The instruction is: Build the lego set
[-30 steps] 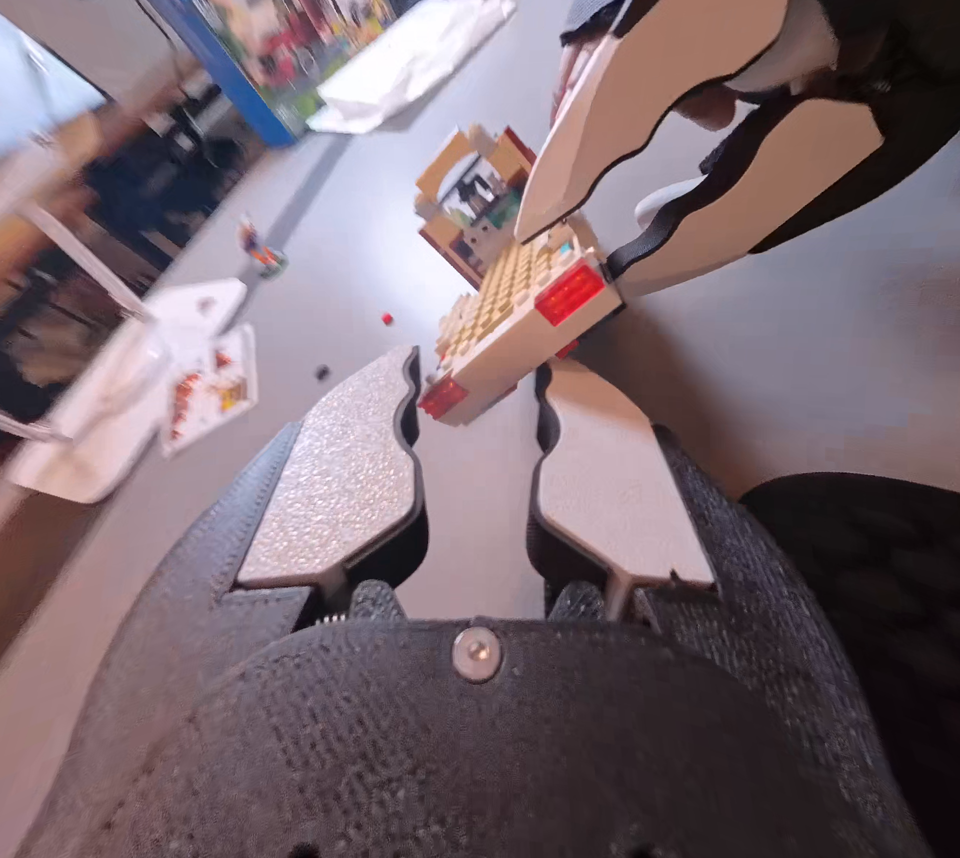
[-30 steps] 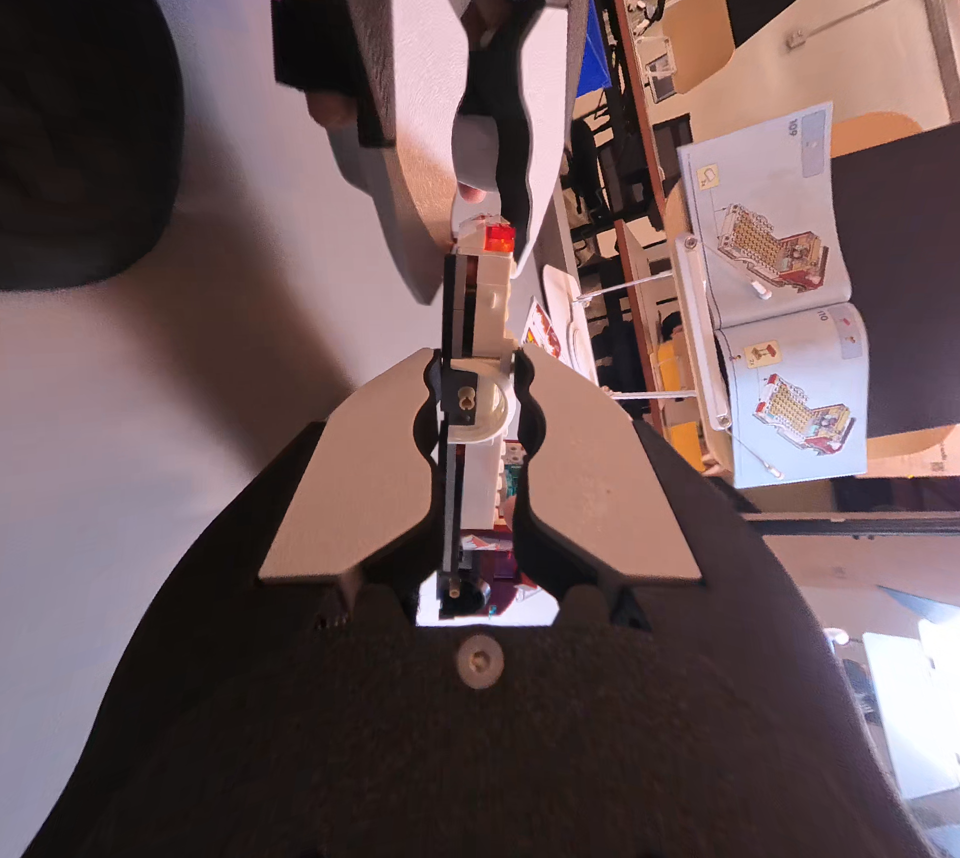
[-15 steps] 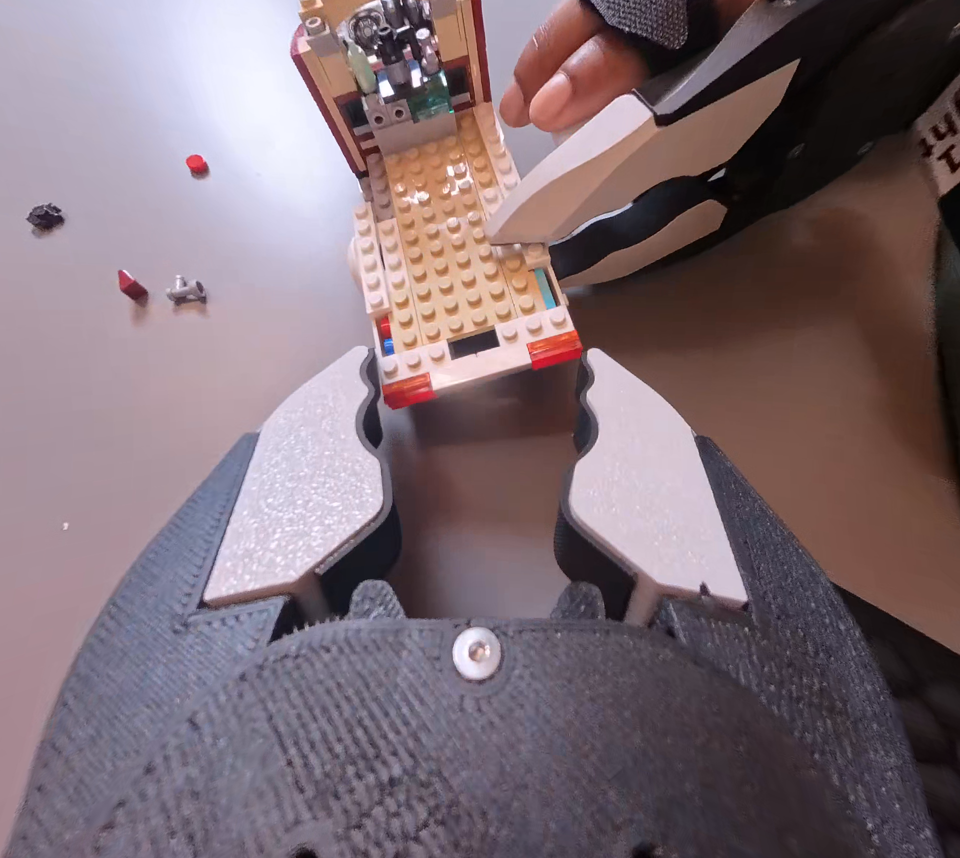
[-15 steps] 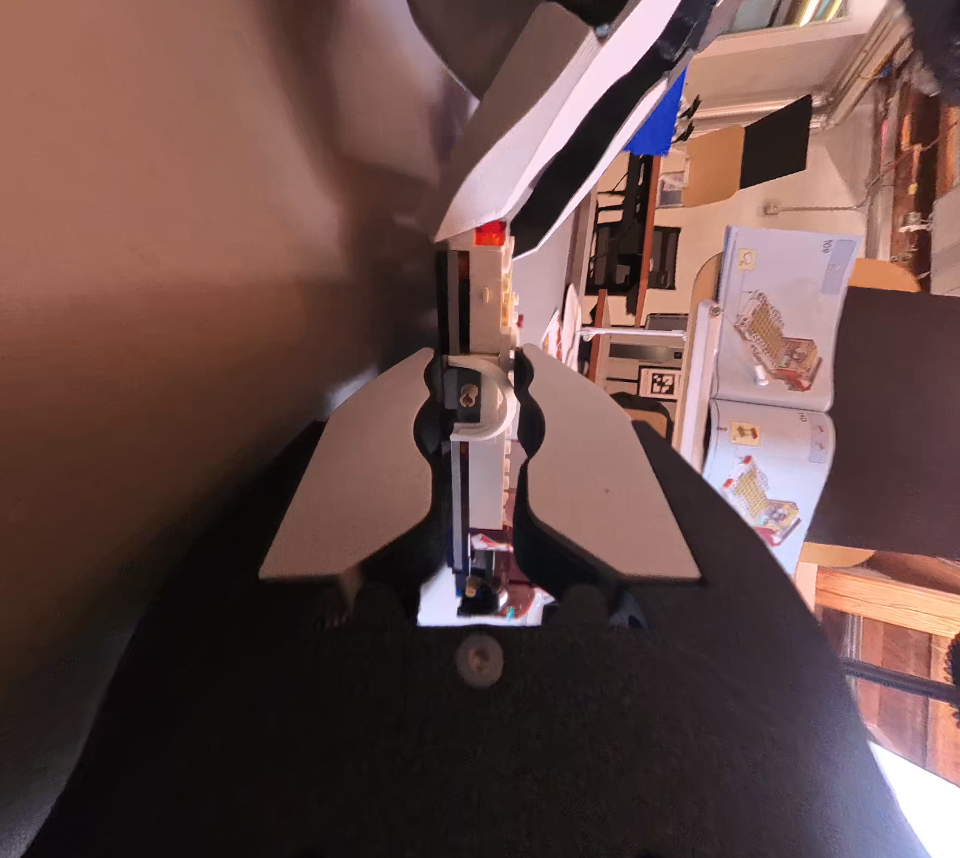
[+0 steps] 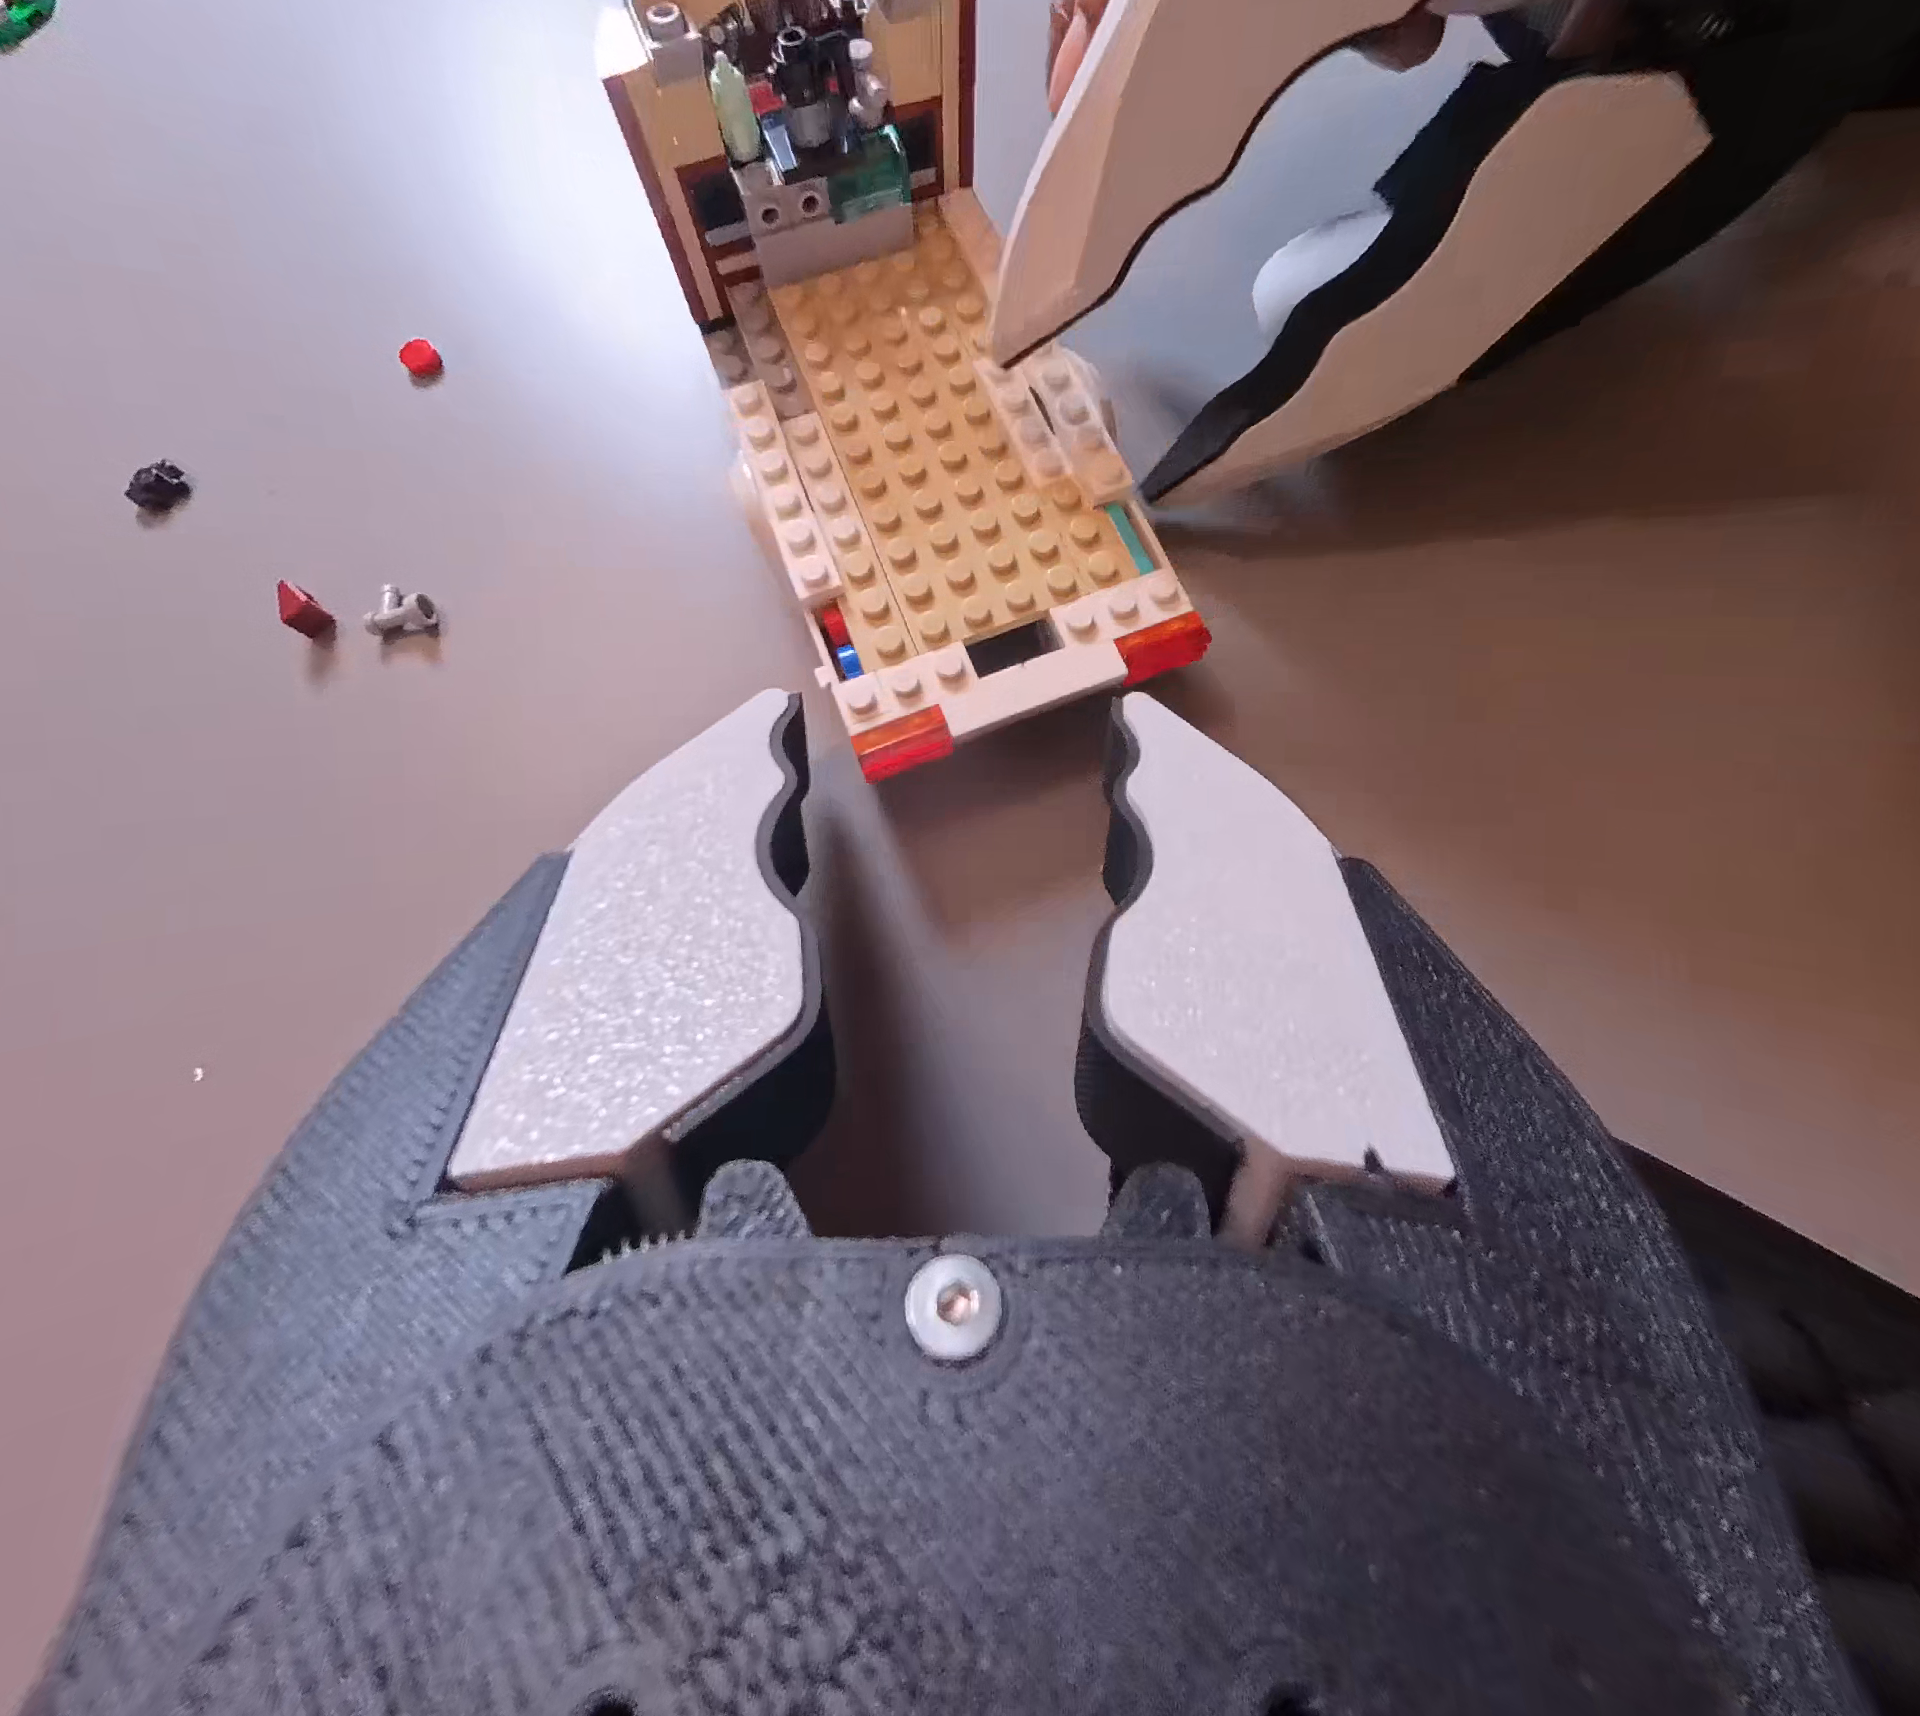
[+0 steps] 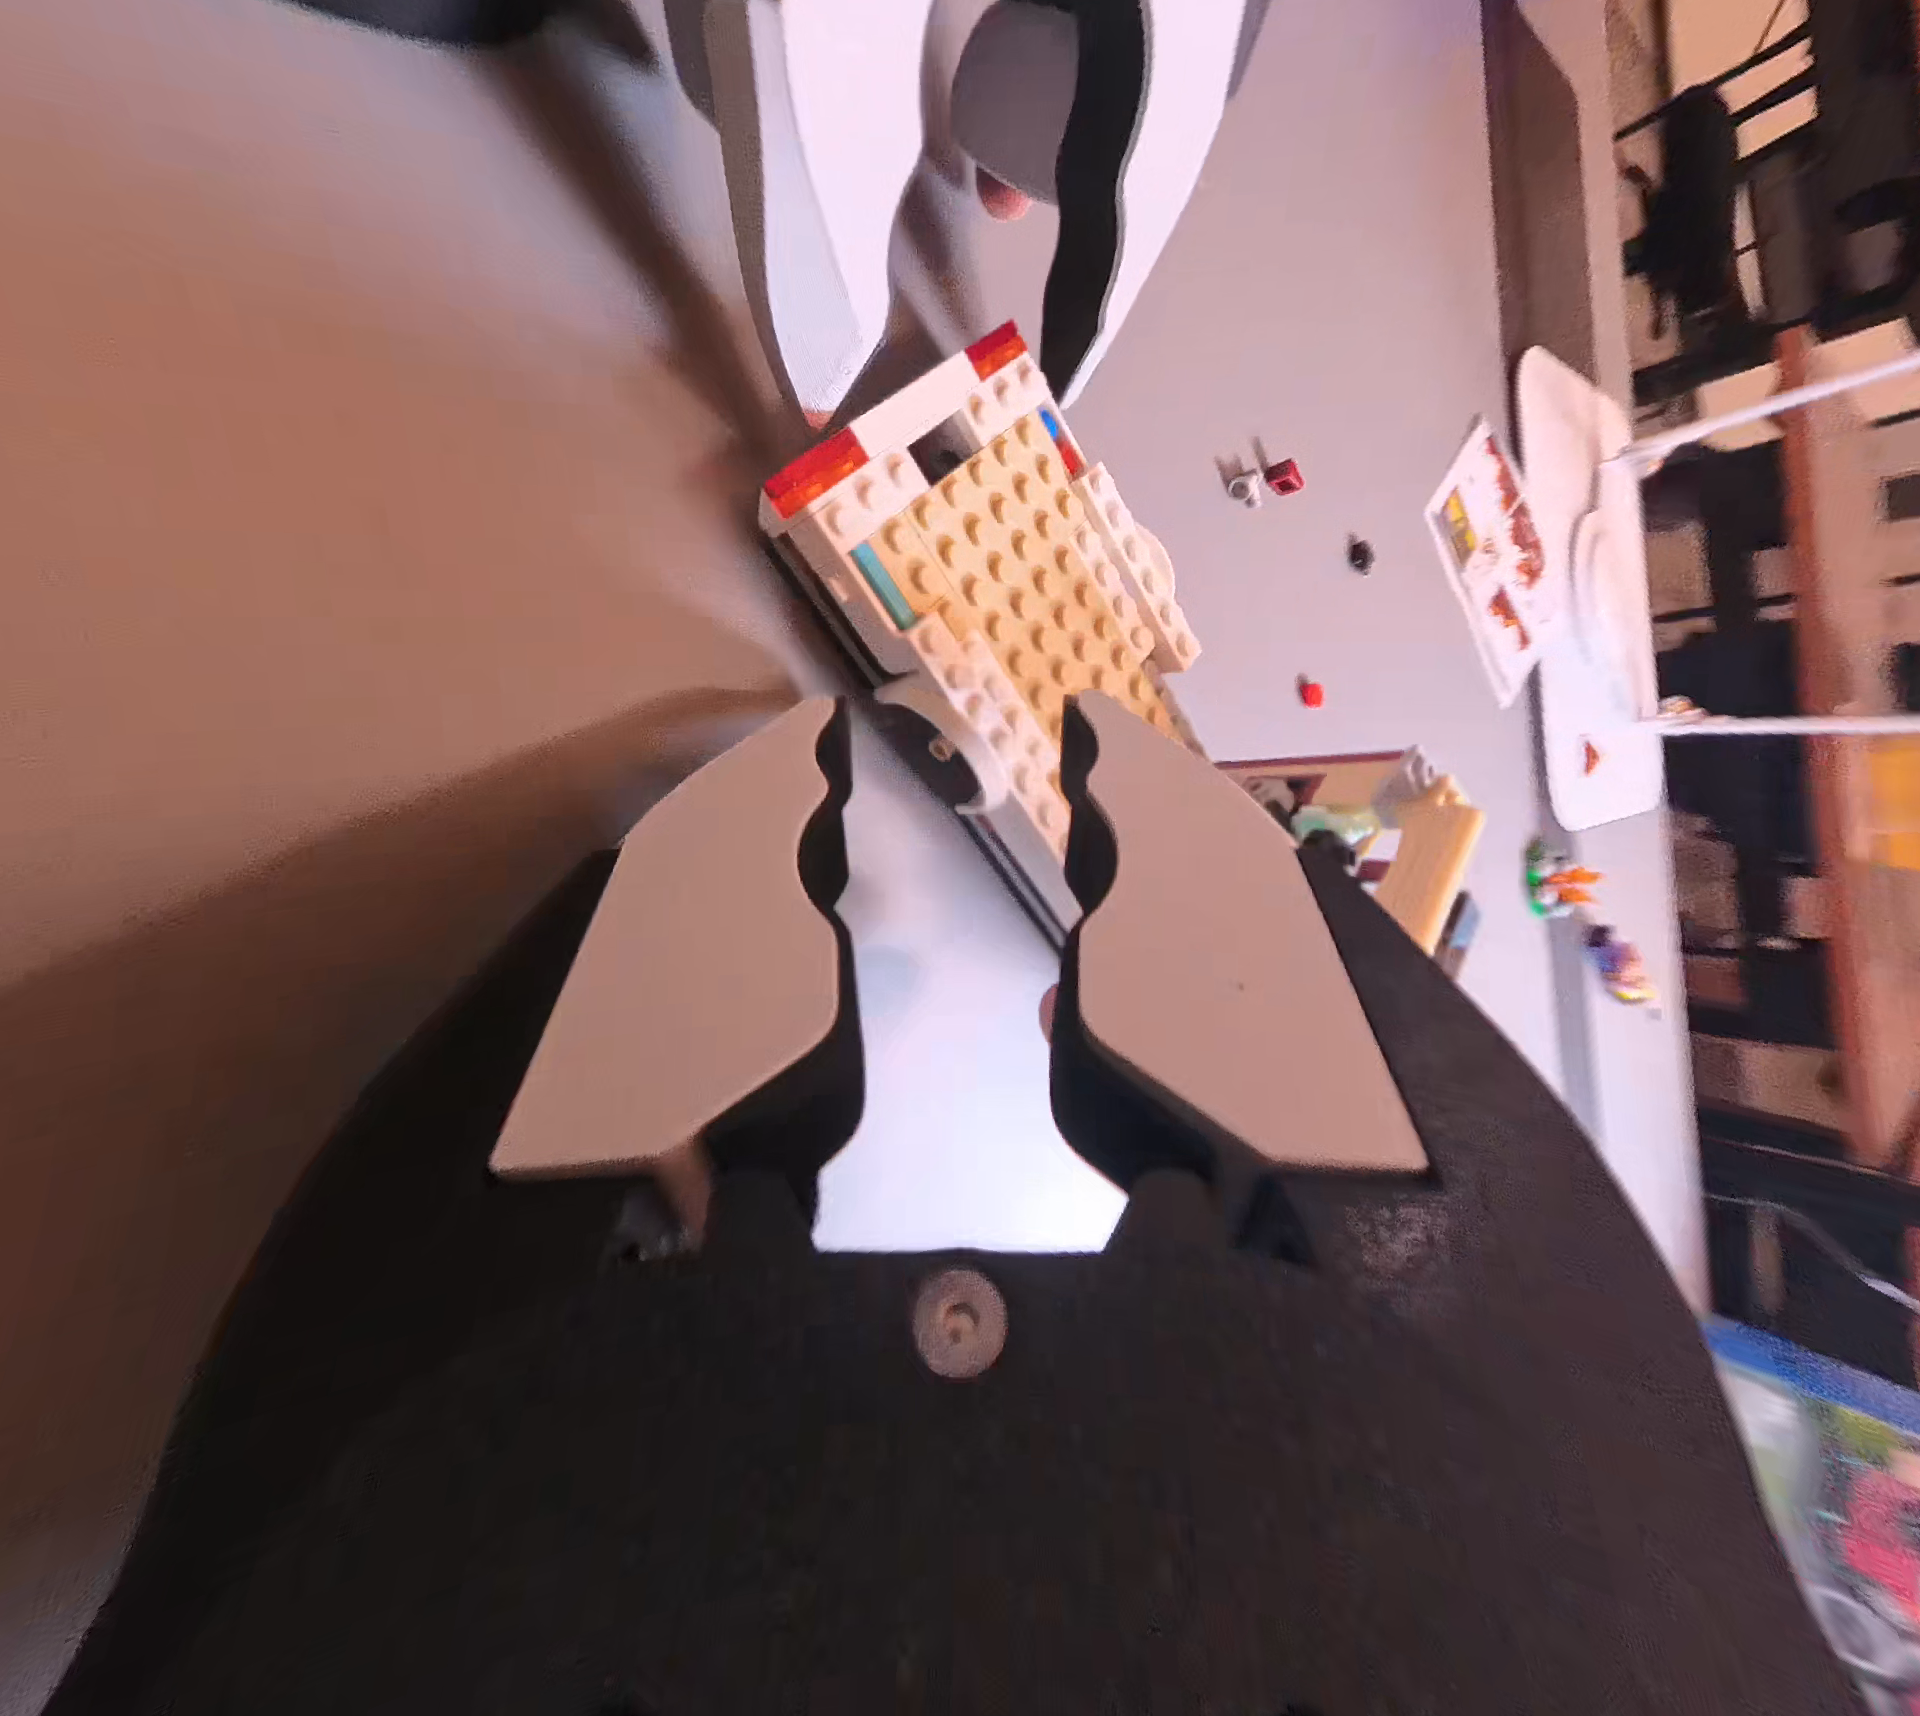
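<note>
Letting go just now, your right claw point(image 5: 1081, 430) went from pinching the lego model point(image 5: 935, 482) to spread, so the build now rests flat on the desk point(image 5: 416, 835), free for the next brick. Your left claw point(image 5: 951, 716) is spread too, empty, with the model's red-cornered rear edge just beyond its tips. Loose pieces point(image 5: 400, 622) lie well left.

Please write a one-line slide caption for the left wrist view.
Open left claw faces the tan lego model on the table; open right claw is at its side.
</note>
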### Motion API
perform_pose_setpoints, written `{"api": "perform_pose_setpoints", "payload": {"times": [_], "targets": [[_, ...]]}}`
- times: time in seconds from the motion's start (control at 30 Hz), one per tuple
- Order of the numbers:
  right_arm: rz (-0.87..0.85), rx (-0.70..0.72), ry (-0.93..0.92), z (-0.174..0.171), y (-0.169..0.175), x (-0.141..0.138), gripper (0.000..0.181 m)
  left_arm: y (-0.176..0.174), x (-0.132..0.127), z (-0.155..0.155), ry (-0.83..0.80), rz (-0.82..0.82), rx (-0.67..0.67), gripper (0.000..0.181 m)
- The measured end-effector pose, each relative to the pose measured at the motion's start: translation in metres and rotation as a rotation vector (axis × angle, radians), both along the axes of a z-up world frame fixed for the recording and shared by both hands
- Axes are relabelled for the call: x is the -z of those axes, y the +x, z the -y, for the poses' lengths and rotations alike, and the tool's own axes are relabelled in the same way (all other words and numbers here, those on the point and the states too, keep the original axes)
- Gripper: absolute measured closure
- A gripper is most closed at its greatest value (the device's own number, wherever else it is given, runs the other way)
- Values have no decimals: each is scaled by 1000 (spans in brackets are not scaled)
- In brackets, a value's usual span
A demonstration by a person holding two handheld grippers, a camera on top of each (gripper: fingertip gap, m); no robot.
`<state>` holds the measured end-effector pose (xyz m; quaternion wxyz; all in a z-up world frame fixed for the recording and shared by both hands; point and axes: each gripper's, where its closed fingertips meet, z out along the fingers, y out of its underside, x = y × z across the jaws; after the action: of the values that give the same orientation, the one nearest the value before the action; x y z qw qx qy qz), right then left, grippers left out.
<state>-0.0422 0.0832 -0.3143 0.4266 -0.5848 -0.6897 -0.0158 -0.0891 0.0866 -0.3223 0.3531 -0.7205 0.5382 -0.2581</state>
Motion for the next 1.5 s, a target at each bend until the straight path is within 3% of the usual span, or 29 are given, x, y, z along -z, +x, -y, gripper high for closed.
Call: {"api": "perform_pose_setpoints", "payload": {"times": [0.17,0.37,0.6,1.1,1.27,1.5], "targets": [[-137,93,-188,6,16,-11,139,-2,2,0,-5,-2,15,131],[-151,301,-296,-13,49,2,145,1,2,-4,22,-7,10,141],[-167,405,-251,-36,60,2,151,19,3,-7,79,-38,17,148],[-227,465,-188,-74,64,2,151,30,1,-65,194,-92,-43,146],[-264,458,-171,-73,65,-1,151,21,-8,-67,231,-24,-71,146],[-514,434,-174,-66,65,-33,149,-2,-47,-77,328,210,-230,149]]}}
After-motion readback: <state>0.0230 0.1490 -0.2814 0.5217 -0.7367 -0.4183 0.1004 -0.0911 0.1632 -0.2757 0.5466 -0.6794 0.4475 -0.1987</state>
